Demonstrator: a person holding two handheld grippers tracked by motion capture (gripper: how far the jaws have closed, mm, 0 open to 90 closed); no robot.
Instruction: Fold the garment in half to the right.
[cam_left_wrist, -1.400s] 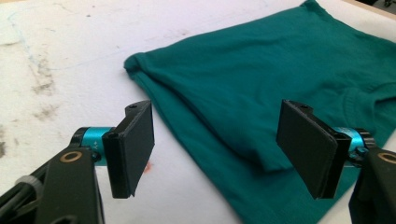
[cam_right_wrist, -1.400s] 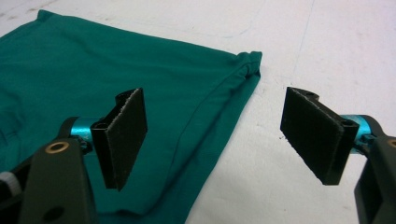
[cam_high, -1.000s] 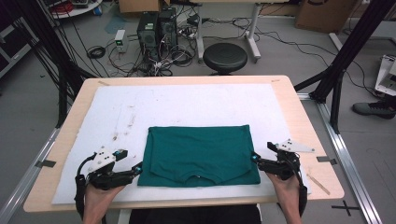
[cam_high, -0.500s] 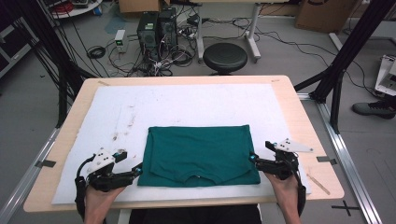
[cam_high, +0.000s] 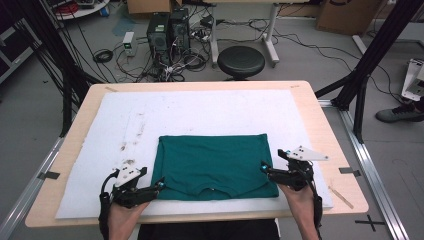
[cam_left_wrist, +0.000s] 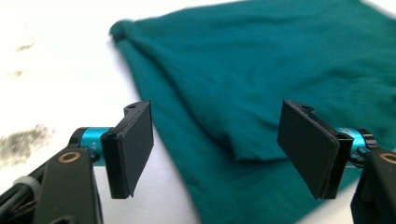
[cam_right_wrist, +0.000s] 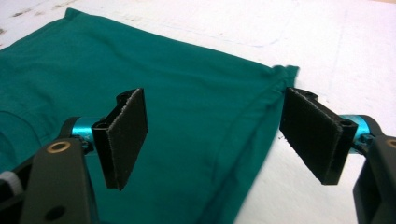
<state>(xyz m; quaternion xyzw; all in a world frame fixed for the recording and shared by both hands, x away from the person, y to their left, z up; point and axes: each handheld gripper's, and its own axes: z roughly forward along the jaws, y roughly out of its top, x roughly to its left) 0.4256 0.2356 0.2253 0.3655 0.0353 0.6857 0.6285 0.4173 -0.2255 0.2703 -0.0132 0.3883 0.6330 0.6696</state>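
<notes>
A folded dark green shirt (cam_high: 215, 165) lies flat on the white mat (cam_high: 200, 115), its collar toward the near edge. My left gripper (cam_high: 159, 184) is open at the shirt's near left corner, and in the left gripper view its jaws stand wide over the shirt's left edge (cam_left_wrist: 243, 140). At the near right side my right gripper (cam_high: 265, 169) is open too. Its jaws straddle the shirt's right edge (cam_right_wrist: 224, 140) in the right gripper view. Neither holds cloth.
The mat covers a wooden table (cam_high: 320, 125), with dark smudges (cam_high: 132, 135) on its left part. Beyond the far edge stand a black stool (cam_high: 241, 61), computer towers (cam_high: 167, 30) and floor cables. Black frame posts (cam_high: 370, 55) rise at the right.
Both grippers have edged slightly inward toward the shirt's near corners. The shirt lies as before.
</notes>
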